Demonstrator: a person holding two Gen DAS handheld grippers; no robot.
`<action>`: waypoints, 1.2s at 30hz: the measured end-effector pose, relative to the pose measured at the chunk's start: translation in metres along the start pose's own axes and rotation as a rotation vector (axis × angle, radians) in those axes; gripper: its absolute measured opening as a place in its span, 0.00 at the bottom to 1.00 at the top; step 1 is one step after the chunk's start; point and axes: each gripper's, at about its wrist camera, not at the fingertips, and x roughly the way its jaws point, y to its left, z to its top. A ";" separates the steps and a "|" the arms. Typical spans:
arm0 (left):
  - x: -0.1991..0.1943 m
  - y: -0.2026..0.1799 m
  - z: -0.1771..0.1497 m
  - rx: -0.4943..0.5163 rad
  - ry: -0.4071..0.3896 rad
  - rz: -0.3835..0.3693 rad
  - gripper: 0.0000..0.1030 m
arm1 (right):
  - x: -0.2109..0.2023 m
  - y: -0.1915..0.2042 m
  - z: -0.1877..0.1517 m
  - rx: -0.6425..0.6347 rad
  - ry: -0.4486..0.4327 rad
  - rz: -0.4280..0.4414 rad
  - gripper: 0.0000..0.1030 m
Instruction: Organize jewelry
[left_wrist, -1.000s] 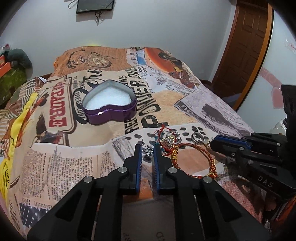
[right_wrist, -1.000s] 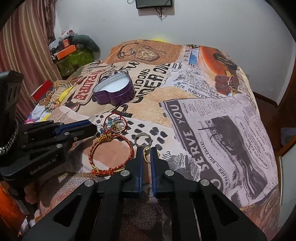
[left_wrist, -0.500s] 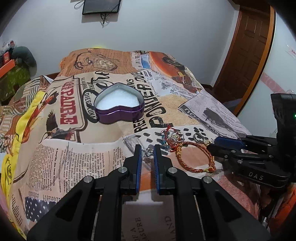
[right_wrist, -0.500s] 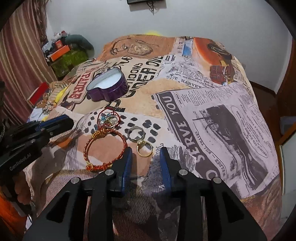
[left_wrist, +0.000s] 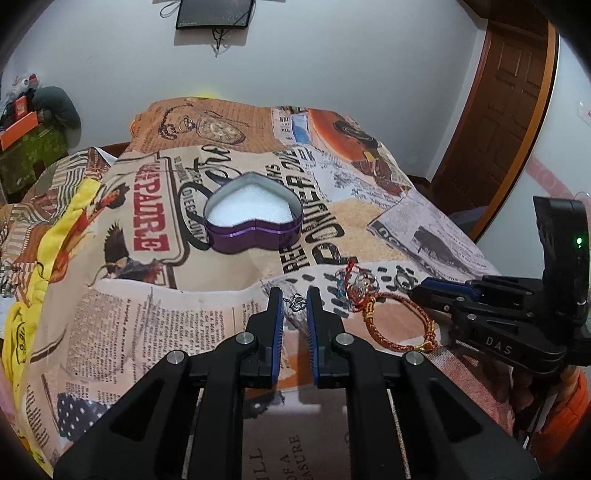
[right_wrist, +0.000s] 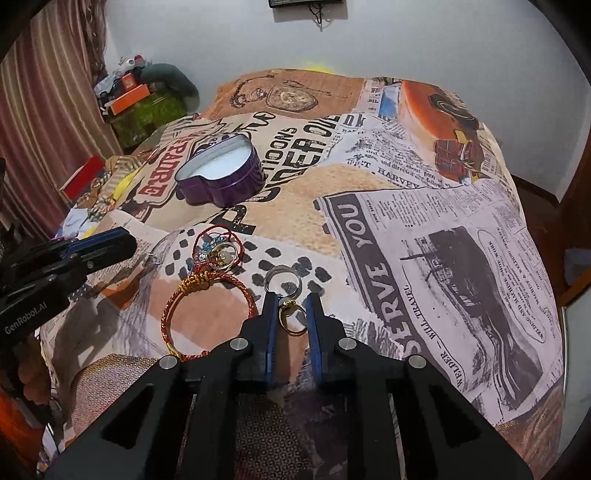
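Note:
An open purple heart-shaped tin (left_wrist: 253, 221) with white foam inside sits on the printed bedspread; it also shows in the right wrist view (right_wrist: 221, 177). My left gripper (left_wrist: 294, 300) is open, its jaws on either side of a small silver pendant (left_wrist: 297, 303) lying on the cloth. My right gripper (right_wrist: 290, 308) is open around a gold ring (right_wrist: 289, 320), with a silver ring (right_wrist: 282, 282) just beyond. A red-gold cord bracelet (right_wrist: 207, 314) and a tangle of red thread and rings (right_wrist: 218, 251) lie between the grippers.
The bed (right_wrist: 424, 221) drops off at the right and near edges. A wooden door (left_wrist: 506, 103) stands at the right. Boxes and clutter (right_wrist: 140, 96) are piled left of the bed by a striped curtain (right_wrist: 44, 110).
The right gripper opened from nearly shut, then narrowed around the gold ring. The left gripper opened slightly around the pendant. Both views tilted up a little.

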 end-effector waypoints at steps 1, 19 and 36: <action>-0.002 0.000 0.001 0.001 -0.005 0.003 0.11 | -0.002 0.000 0.001 0.003 -0.002 0.000 0.08; -0.037 0.008 0.041 0.025 -0.121 0.042 0.11 | -0.047 0.007 0.039 0.024 -0.155 0.007 0.08; -0.006 0.024 0.084 0.051 -0.138 0.066 0.11 | -0.022 0.027 0.102 -0.032 -0.221 0.044 0.08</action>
